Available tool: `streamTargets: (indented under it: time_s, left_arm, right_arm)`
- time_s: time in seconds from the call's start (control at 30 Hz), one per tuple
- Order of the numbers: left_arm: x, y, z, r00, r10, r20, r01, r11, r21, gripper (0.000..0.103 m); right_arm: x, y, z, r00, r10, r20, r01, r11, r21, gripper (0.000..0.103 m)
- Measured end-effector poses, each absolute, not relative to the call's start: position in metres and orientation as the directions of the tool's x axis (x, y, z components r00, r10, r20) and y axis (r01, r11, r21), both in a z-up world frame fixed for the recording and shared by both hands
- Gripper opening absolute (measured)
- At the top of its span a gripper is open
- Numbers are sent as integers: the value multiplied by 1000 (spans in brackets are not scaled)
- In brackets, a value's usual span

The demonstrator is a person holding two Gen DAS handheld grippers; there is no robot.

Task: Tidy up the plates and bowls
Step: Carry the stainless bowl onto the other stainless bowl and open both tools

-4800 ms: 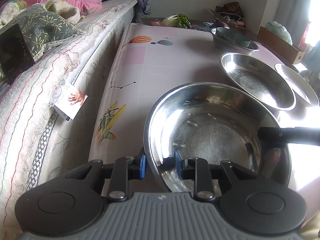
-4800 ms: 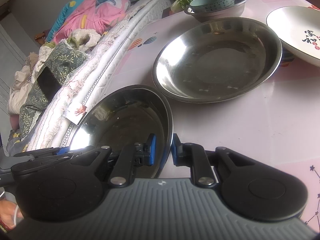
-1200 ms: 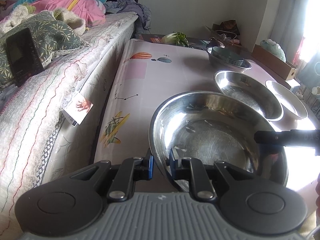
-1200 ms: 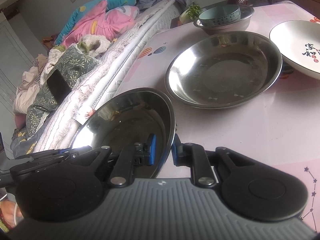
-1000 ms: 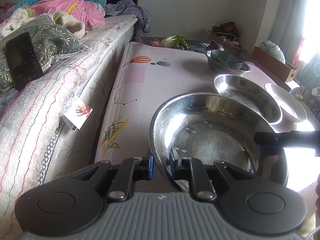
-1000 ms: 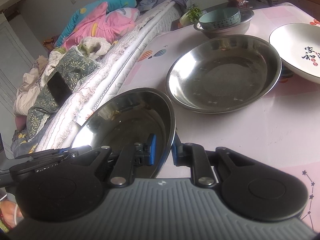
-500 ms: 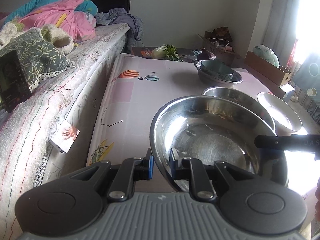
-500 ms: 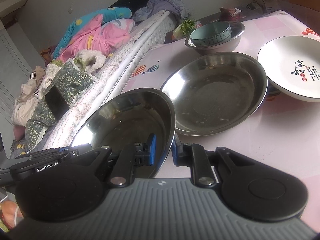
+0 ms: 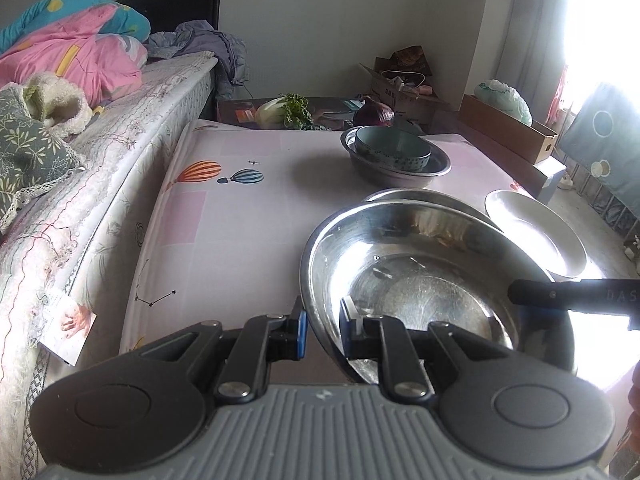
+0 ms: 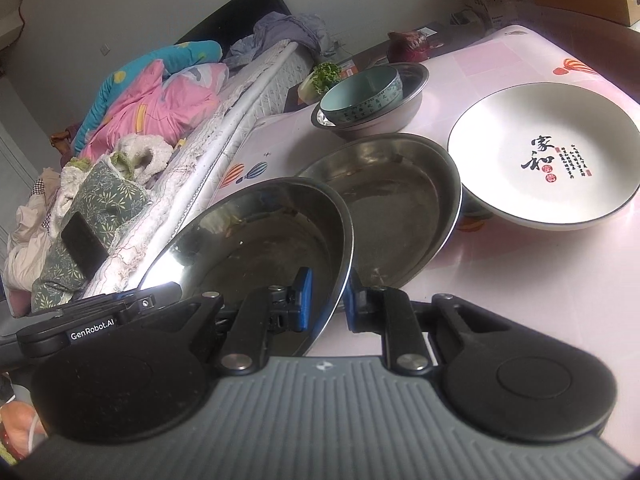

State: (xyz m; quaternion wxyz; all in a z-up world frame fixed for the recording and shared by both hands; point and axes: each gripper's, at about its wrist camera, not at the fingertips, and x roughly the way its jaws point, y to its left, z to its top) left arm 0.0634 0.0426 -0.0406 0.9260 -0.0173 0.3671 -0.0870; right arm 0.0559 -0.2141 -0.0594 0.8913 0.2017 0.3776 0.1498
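Note:
A large steel basin (image 9: 420,280) is held in the air by both grippers. My left gripper (image 9: 323,330) is shut on its near rim. My right gripper (image 10: 326,300) is shut on the opposite rim of the same basin (image 10: 256,248). The basin overlaps the near edge of a second steel basin (image 10: 400,196) that rests on the pink table (image 9: 240,216); that basin shows in the left wrist view (image 9: 424,196) just behind the held one. A white plate with red and black writing (image 10: 544,152) lies to its right. A teal bowl (image 10: 360,94) sits inside a small steel bowl (image 10: 400,114) at the back.
A bed with bedding and a dark phone (image 10: 84,244) runs along the table's left side (image 9: 100,160). Vegetables (image 9: 284,110) and a red cabbage (image 9: 374,114) lie beyond the table's far end. Cardboard boxes (image 9: 508,128) stand at the back right.
Both grippers have lifted the held basin and carried it forward; it now overlaps the second steel basin. Both grips are unchanged.

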Motion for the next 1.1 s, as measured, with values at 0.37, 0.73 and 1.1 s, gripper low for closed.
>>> streamTargets:
  time_s: [0.37, 0.73, 1.1]
  left_arm:
    - [105, 9, -51, 661, -227, -715, 214, 971, -110, 17]
    - [123, 0, -58, 640, -228, -734, 222, 969, -107, 19]
    - [127, -2, -60, 643, -227, -732, 219, 970, -108, 31]
  right_arm:
    - [73, -245, -67, 690, 345, -636, -16, 886, 463, 18]
    - [90, -253, -71, 704, 275, -654, 16, 915, 402, 29]
    - [96, -262, -73, 717, 241, -654, 48, 919, 391, 43]
